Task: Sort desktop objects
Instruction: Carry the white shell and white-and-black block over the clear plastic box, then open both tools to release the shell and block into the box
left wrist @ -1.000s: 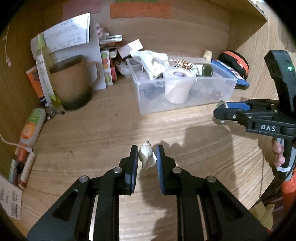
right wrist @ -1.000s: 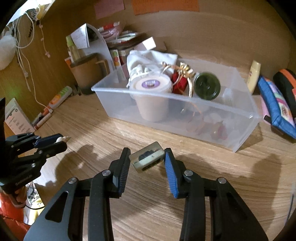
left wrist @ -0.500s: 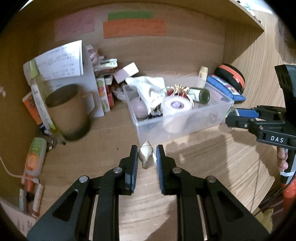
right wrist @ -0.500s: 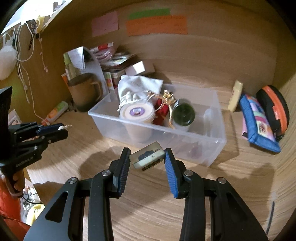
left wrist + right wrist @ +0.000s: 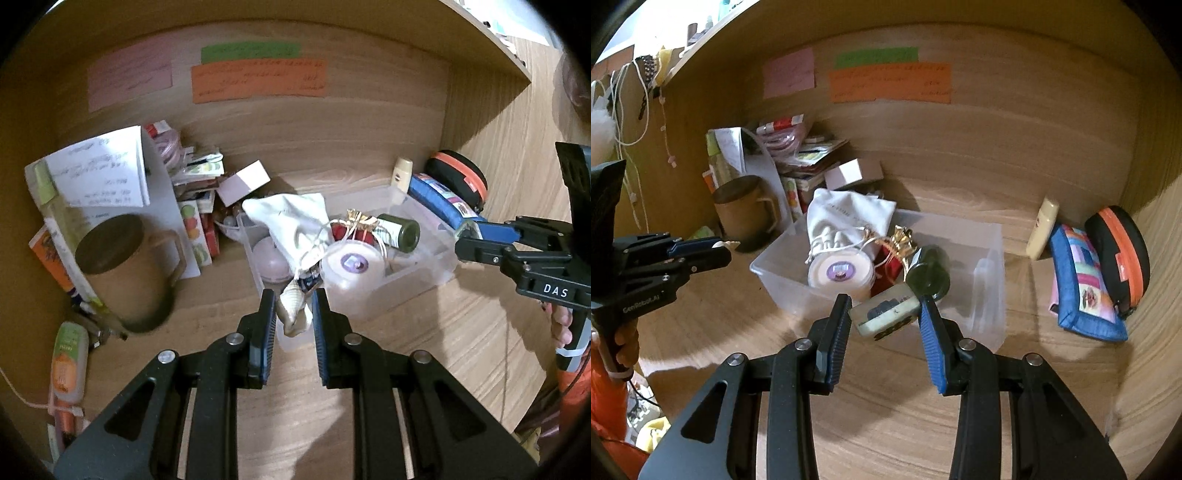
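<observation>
**Seashell and small block carried toward the clear bin**

Seashell is clamped between the pads of the left gripper, whose jaws are nearly together on it. The right gripper is closed on a small rectangular block, pale with a dark print on its face; its jaws stand wider because the block is wider. Both things hang in the air in front of the clear plastic bin, not yet over its opening.

My judgement: the step is to bring each piece over the bin and drop it in. It is better to go one hand at a time, so the grippers do not meet. The free floor of the bin is on the right side, beside the dark green bottle; the left side is full with the white cloth pouch and the round white tub.

The shell is hard, ribbed and tapering, so it may twist in the grip. The block has flat smooth sides and sits slanted between the pads. The bin walls are thin and translucent, and the desk is wood grain.
</observation>
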